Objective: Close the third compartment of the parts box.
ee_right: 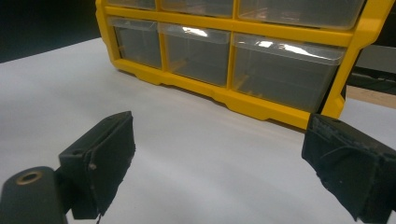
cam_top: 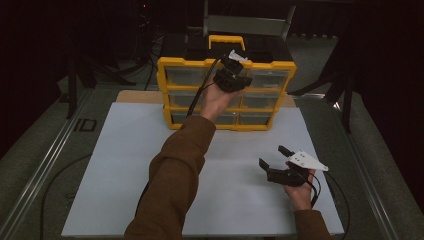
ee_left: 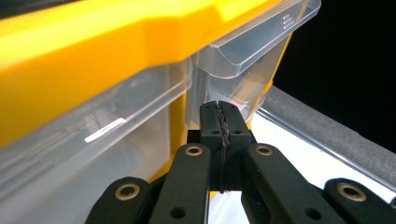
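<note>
A: Left gripper (cam_top: 239, 76) first. Jaws pressed flat together, pads meeting with nothing between them, as the left gripper view (ee_left: 223, 133) shows.

B: Position?

A: Raised against the front of the yellow drawer cabinet (cam_top: 225, 92), at the top row. Its tips sit at the yellow divider between two clear drawers (ee_left: 243, 51), just under their lips. Whether the tips touch the plastic cannot be told.

B: And the right gripper (cam_top: 274, 161)?

A: Jaws spread wide, holding nothing. Low over the white board (cam_top: 125, 165), near its right front part, well apart from the cabinet. The grey plate on top of it points right.

B: What does the right gripper view give?

A: Its two black pads (ee_right: 107, 158) stand far apart at the picture's sides, bare white board between them. Beyond, the cabinet's bottom row (ee_right: 224, 56): three clear drawers in the yellow frame, all pushed in.

B: The cabinet itself?

A: Upright at the far edge of the board, centred, with a yellow handle (cam_top: 226, 41) on its black top. Three rows of drawers face the person.

B: Arms?

A: Brown sleeve (cam_top: 175, 175) on the left forearm, reaching diagonally across the board.
</note>
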